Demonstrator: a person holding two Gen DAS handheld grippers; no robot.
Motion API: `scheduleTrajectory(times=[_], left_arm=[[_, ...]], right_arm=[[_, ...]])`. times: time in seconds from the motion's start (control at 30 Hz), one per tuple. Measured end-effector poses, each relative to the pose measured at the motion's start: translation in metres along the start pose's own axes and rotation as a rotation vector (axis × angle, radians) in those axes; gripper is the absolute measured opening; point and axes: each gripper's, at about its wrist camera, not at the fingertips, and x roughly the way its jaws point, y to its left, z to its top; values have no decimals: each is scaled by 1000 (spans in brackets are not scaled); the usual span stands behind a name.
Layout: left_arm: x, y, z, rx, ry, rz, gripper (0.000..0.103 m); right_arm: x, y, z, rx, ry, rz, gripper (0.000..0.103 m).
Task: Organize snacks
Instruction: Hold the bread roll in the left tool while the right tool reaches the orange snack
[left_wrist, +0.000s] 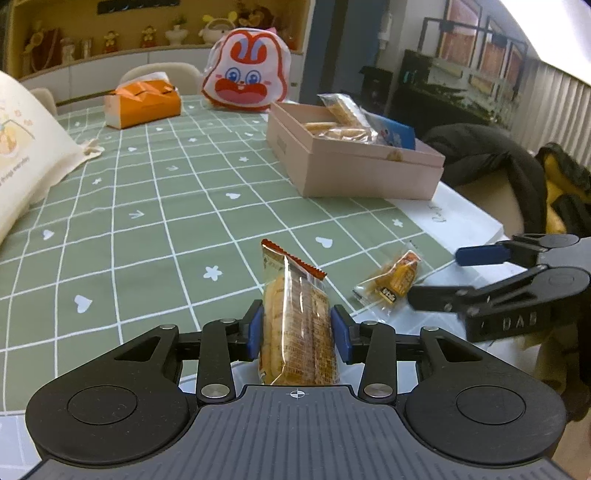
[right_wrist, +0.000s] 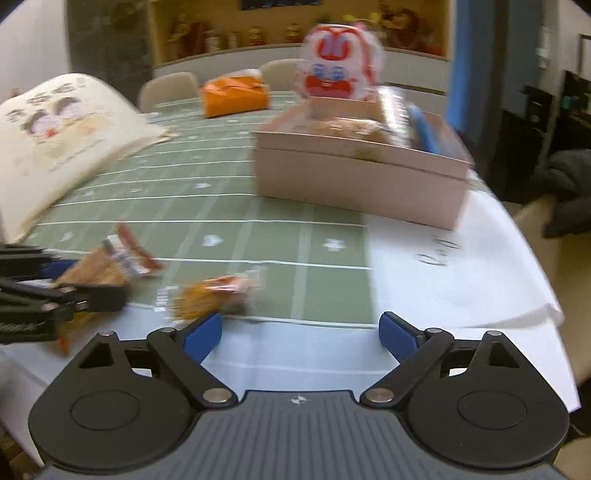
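Surface (left_wrist: 155, 192): green checked cloth, with a white sheet (left_wrist: 461, 210) over its near right corner. Pink box (left_wrist: 354, 166) stands toward the right edge, partly on the cloth and partly on the white sheet; it already holds several wrapped snacks and a blue packet (left_wrist: 395, 134). Far edge: orange tissue box (left_wrist: 142, 101) and a rabbit-face bag (left_wrist: 245, 72). Left edge: cream tote bag (left_wrist: 26, 147), lying flat. A dark jacket (left_wrist: 491, 162) is draped over a chair beyond the right edge.

Nothing lies on the cloth between the near edge and the pink box.

Left hand-held gripper (left_wrist: 297, 334): blue pads closed partway onto a long biscuit pack (left_wrist: 295, 321), one pad pressed to each side. The pack points forward along the fingers, red serrated end away from the camera (whether it is lifted off the surface cannot be told).

Small orange snack packet (left_wrist: 393, 282) lies near the near edge, at the border of the green cloth and the white sheet, just right of the held pack.

Right hand-held gripper (right_wrist: 301, 332): jaws wide apart, holding nothing. Its left finger (right_wrist: 203, 334) is just beside the orange packet (right wrist view is motion-blurred; contact cannot be judged). In the left wrist view its fingertips sit right next to the packet.
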Motion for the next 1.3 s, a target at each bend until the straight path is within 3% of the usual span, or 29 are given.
scheduleTrajectory(times=[0.1,0.23,0.37,0.6,0.67,0.87,0.93,1.1,1.23,1.3], left_arm=[[-3,7,-1,-32,-2,-19,42],[-9,15,-5,-57,-29,50,42],[-12,13,-10,-55,-44,63,42],[-13,16,-11,-38,-51,50,41],[-15,17,-13,-68,-62,52,41],[-17,12,-16,-116,-74,79,41],[-17,10,-16,-117,-74,51,41],[-17,4,-20,-48,-75,6,41],[-16,3,-23,-50,-88,4,41],[-17,3,-23,-52,-87,3,41]], right_arm=[[-3,16,2,-52,-32,27,92],[-1,27,6,-61,-37,56,92],[12,32,10,-67,-21,45,91],[5,48,9,-157,-20,29,64],[-4,53,5,-190,-33,19,50],[-21,46,2,-193,-51,17,41],[-24,39,1,-176,-54,13,40],[-26,27,-2,-148,-48,-1,40],[-23,27,-6,-115,-53,-8,78],[-21,30,-8,-97,-60,-18,81]])
